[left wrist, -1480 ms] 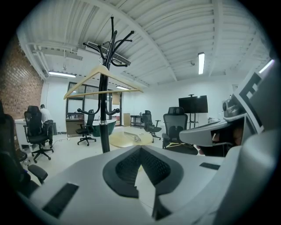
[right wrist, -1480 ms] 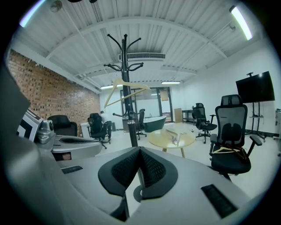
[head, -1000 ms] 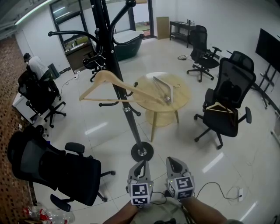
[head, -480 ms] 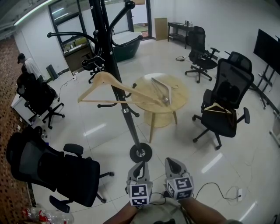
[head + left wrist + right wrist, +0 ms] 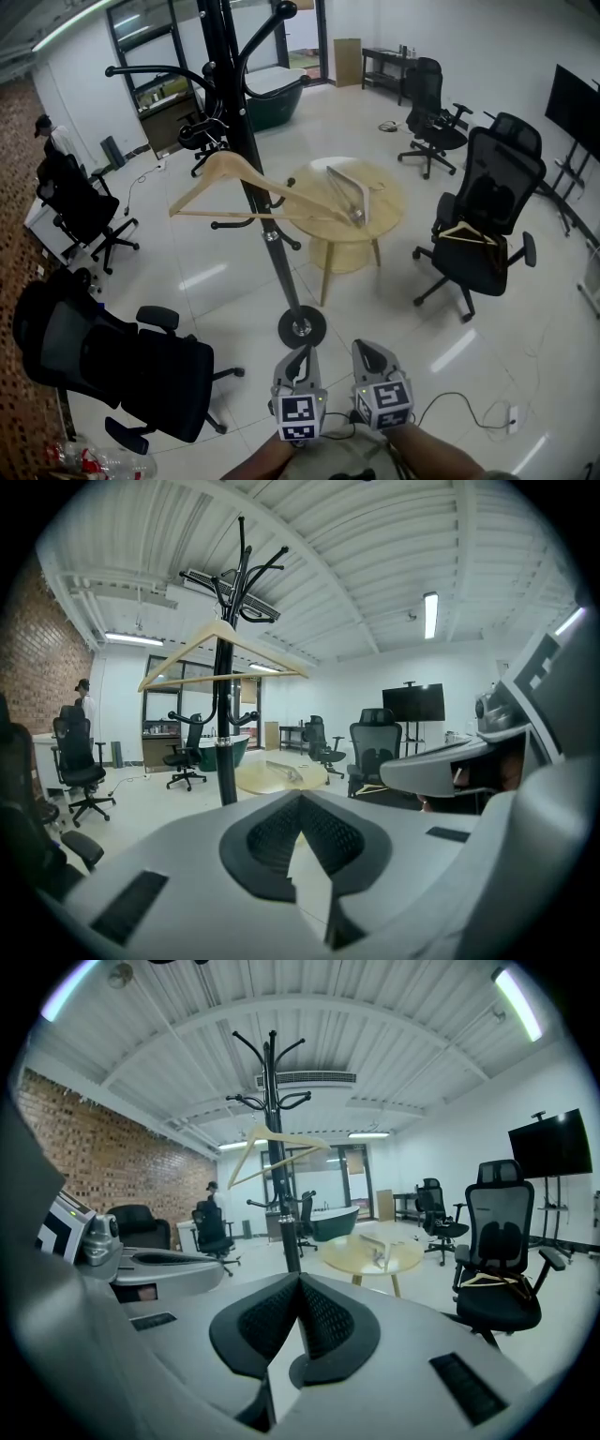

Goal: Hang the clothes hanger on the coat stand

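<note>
Head view: clothes hanger (image 5: 246, 192) hangs on coat stand (image 5: 246, 141), left gripper (image 5: 298, 361) and right gripper (image 5: 370, 354) near its base; gripper views: both sets of jaws closed, empty; risk: bumping the stand would probably unseat the hanger.

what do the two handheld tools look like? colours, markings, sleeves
Left tool and right tool match: light grey moulded bodies, each topped by a white cube with black square markers. Jaws taper to tips lined with black textured pads. No sleeves show on the forearms.
</note>
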### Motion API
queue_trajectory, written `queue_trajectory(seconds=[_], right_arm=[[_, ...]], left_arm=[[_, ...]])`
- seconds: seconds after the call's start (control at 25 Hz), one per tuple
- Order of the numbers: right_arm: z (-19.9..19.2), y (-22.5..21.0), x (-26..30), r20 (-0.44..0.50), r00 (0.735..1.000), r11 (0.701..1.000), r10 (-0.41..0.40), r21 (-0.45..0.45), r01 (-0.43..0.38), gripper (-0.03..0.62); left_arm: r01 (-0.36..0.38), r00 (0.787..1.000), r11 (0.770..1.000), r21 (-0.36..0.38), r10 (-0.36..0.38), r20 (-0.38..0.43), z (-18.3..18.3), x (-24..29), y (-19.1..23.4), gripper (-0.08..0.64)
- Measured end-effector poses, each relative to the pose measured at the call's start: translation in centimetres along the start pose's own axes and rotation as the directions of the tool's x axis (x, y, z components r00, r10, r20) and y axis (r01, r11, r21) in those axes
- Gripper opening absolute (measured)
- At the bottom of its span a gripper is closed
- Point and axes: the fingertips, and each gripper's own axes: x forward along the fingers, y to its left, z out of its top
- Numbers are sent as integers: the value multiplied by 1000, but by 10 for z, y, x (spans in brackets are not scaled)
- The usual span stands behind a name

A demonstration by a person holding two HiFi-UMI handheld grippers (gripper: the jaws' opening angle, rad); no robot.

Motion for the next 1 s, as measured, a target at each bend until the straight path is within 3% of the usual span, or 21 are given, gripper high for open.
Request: queue_trajectory(seconds=[1.0], right_arm=[[-2,-2,-2,-8,1000,1000,13,2,-13,0]], left_arm=[[22,1000,1000,6,-22,5,2,4,-5,12]])
